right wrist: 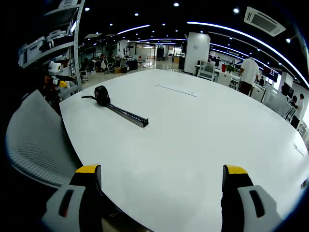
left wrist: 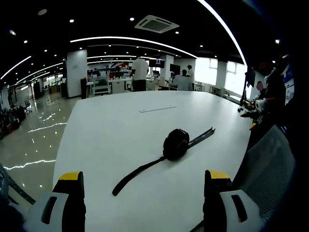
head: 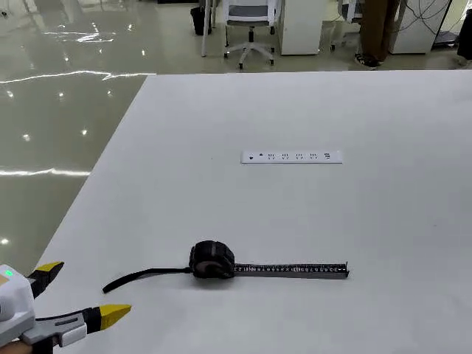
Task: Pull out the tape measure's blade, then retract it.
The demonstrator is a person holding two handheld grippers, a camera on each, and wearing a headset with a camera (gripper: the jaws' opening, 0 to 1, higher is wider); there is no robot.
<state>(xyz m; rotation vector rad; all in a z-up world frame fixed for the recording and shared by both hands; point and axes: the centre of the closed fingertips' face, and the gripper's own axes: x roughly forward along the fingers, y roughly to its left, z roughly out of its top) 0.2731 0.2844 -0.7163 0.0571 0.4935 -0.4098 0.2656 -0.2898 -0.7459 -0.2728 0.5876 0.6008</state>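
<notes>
We find the tape measure (head: pixel 212 260) lying on the tabletop (head: pixel 369 110), its blade (head: pixel 291 270) already drawn out; retracting is left, we judge; our left claw (head: pixel 82 291) and right claw (right wrist: pixel 162 169) both gape, holding nothing.

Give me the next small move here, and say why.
Probably bring the left gripper forward to the tape measure's case and close its jaws on it. The blade already lies pulled out flat on the table, so retracting is what's left, and the left gripper stands open, apart from the case, on its strap side.
</notes>
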